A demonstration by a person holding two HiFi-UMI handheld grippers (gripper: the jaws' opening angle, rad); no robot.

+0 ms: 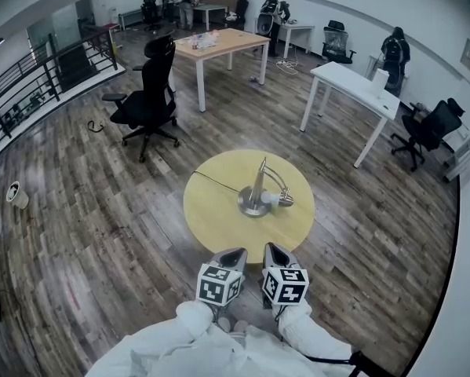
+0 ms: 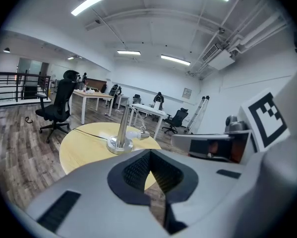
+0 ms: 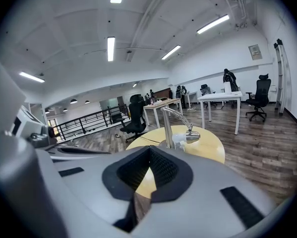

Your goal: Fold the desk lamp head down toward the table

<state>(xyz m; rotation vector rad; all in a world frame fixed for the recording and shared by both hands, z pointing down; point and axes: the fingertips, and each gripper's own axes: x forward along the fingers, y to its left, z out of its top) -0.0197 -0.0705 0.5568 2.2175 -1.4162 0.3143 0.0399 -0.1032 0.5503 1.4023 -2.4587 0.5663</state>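
Note:
A silver desk lamp (image 1: 256,195) stands on the round yellow table (image 1: 211,226), its round base near the middle. Its thin arm curves over to the right and the lamp head (image 1: 282,200) hangs low, just above the tabletop. In the right gripper view the lamp head (image 3: 193,137) points right, close to the wood. My left gripper (image 1: 233,254) and right gripper (image 1: 275,250) hover side by side at the table's near edge, well short of the lamp. Both are shut with nothing between the jaws. The lamp (image 2: 121,130) lies ahead of the left gripper (image 2: 149,176), and ahead of the right gripper (image 3: 149,175) too.
A black cable (image 1: 215,182) runs from the lamp off the table's left side. A black office chair (image 1: 148,100) stands beyond, with a wooden desk (image 1: 219,45) and a white desk (image 1: 356,89) further back. A railing (image 1: 30,77) lines the left side. People stand far off.

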